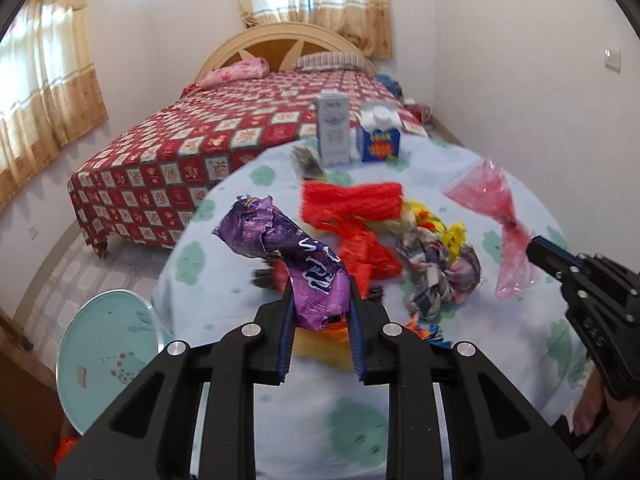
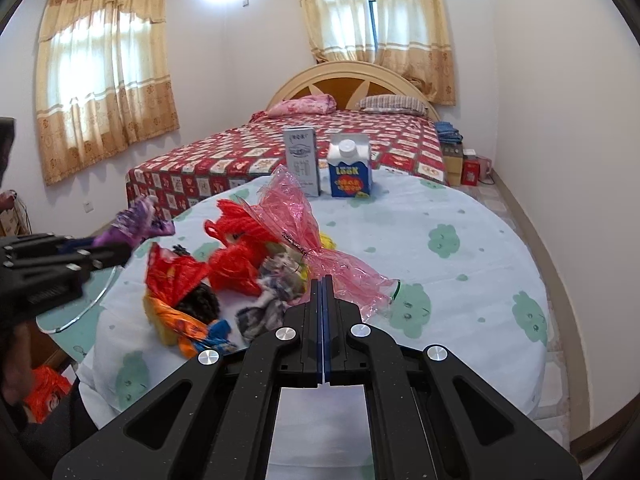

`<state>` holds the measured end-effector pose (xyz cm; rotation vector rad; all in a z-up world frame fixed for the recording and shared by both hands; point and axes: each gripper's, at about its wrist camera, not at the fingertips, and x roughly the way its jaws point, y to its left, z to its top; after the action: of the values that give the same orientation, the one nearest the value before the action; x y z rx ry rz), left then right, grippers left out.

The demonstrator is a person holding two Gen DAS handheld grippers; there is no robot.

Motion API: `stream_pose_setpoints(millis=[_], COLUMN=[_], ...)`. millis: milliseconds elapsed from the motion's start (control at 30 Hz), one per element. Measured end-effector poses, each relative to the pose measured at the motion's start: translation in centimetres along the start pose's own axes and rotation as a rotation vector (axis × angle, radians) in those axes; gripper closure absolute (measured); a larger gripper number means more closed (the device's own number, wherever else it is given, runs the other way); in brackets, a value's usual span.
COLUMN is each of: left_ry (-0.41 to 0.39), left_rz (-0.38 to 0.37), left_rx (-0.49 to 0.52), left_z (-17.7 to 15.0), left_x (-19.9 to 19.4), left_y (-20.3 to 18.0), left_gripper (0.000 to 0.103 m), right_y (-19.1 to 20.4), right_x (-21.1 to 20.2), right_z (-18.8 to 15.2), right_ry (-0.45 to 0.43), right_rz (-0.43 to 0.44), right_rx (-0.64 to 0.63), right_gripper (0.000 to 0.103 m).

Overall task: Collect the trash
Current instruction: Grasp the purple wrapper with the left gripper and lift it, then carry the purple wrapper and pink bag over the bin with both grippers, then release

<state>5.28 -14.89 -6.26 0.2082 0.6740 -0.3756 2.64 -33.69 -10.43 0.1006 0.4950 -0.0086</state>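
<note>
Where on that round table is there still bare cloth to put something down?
The tablecloth is bare right of the pink cellophane, up to the blue carton, and near the front edge. The red netting, rags and orange wrappers crowd the left.

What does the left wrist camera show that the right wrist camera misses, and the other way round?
Only the left wrist view shows the left gripper clamped on the purple wrapper and the full face of the round teal stool beside the table. Only the right wrist view shows the right gripper shut on the pink cellophane, and boxes on the floor by the bed. Both show the red mesh, the two cartons and the table.
</note>
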Motion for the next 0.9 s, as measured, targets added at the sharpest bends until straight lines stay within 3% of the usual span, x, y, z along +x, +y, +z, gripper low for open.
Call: stream_pose_setpoints(millis=[200,900], left_ry=[-0.022,0.021], left_rz=[0.029,0.158], left_rx=[-0.031,-0.113], left_z=[-0.6,-5.1], left_x=[-1.7,-2.6], left_y=[3.8,13.1], left_gripper=[0.08,0.08], right_y=[2.0,12.0], right_x=[0.5,4.4], right_z=[0.8,3.6], right_ry=[-0.006,0.005], right_rz=[0.021,0.127], right_rx=[-0.028,-0.158], right_gripper=[0.102,0.102])
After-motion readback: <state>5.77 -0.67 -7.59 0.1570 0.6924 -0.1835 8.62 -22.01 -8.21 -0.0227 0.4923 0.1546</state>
